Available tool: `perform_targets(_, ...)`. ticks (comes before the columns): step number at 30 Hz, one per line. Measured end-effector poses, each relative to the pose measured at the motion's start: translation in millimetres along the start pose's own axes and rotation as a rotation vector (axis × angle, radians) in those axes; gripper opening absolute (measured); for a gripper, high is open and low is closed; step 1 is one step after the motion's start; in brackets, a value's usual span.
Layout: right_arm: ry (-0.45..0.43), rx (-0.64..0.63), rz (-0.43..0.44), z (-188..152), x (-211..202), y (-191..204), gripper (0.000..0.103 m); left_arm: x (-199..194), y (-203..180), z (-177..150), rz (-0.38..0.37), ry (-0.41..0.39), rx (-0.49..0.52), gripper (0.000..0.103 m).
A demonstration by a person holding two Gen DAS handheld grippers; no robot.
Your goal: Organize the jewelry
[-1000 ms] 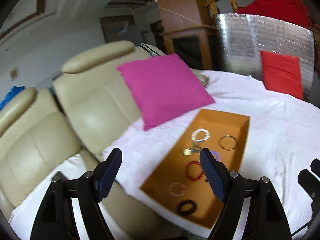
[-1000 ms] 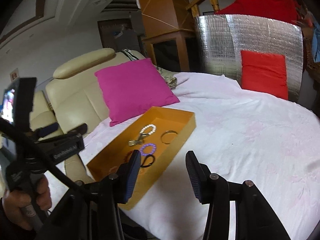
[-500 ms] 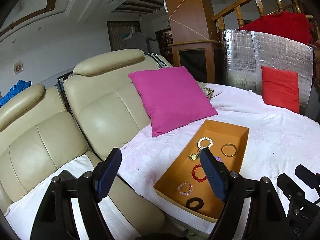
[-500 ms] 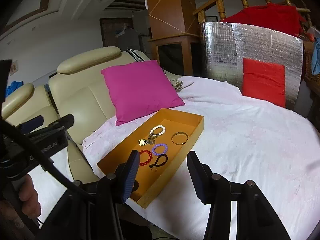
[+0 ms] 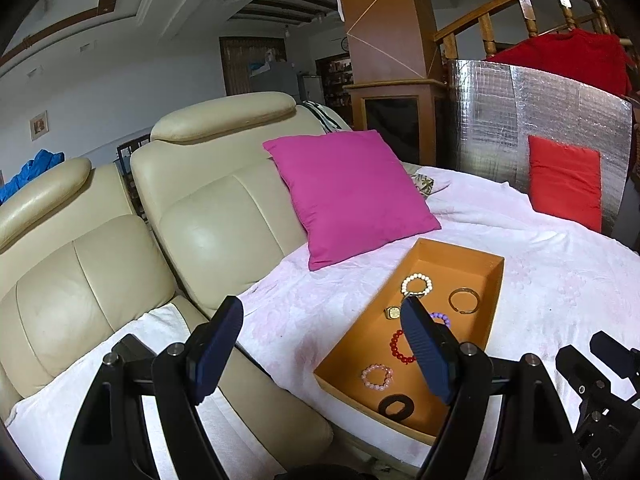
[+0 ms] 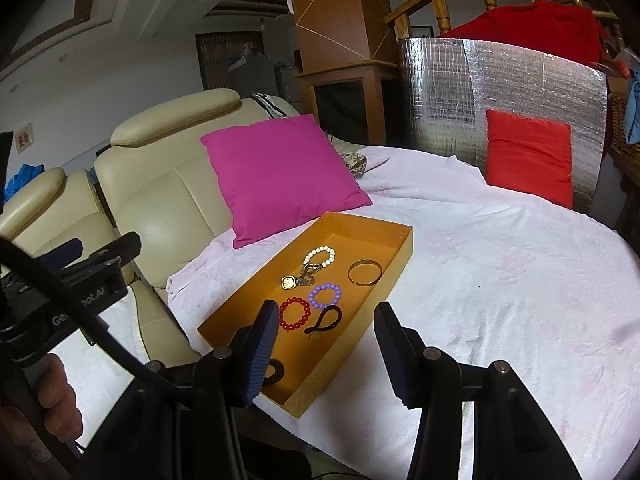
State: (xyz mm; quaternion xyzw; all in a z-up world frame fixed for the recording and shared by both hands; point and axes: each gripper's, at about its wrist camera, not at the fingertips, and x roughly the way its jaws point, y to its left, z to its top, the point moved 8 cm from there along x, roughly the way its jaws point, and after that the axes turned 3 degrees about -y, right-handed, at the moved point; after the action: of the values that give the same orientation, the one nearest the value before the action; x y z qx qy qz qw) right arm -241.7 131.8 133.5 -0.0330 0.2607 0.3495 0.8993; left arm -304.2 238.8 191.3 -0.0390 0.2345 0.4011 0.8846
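Tray (image 6: 400, 248) orange. Bracelets inside: white beads (image 6: 320, 257), purple beads (image 6: 326, 294), red beads (image 6: 295, 313), pink beads (image 5: 377, 377). Bangle (image 6: 364, 273) gold. Watch (image 6: 289, 282) gold. Hair tie (image 6: 325, 319) black; second black ring (image 5: 396, 407) near front wall. Cloth (image 6: 500, 280) pale pink, faint floral pattern. Pillow (image 6: 280, 176) magenta. Cushion (image 6: 528, 156) red. Board (image 6: 460, 92) silver, quilted grid. Sofa (image 5: 200, 208) cream leather. Gripper pads (image 5: 424, 356) dark blue, ribbed; frames black.
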Motion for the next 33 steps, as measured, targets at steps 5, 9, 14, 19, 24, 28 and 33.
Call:
perform_targets(5, 0.0, -0.001, -0.002, 2, 1, -1, 0.053, 2, 1, -1, -0.002, 0.002, -0.002, 0.081)
perform_targets(9, -0.001, -0.002, -0.002, 2, 1, 0, 0.053, 2, 1, -1, -0.004, 0.003, -0.001, 0.081)
perform_targets(14, -0.002, 0.0, -0.006, 4, 2, -2, 0.053, 1, 3, 0, -0.006, -0.001, -0.009, 0.081)
perform_targets(19, -0.004, 0.003, -0.01, 7, 3, -2, 0.053, 2, 4, 1, -0.007, -0.007, -0.011, 0.081)
perform_targets(24, -0.007, -0.002, -0.021, 8, 6, -2, 0.053, 3, 7, 1, -0.01, -0.008, -0.016, 0.081)
perform_targets(28, -0.005, 0.003, -0.025, 9, 8, -3, 0.053, 6, 9, 1, -0.012, -0.006, -0.021, 0.081)
perform_targets(33, -0.003, -0.003, -0.031, 10, 12, -2, 0.053, 9, 13, 3, -0.015, -0.005, -0.026, 0.081)
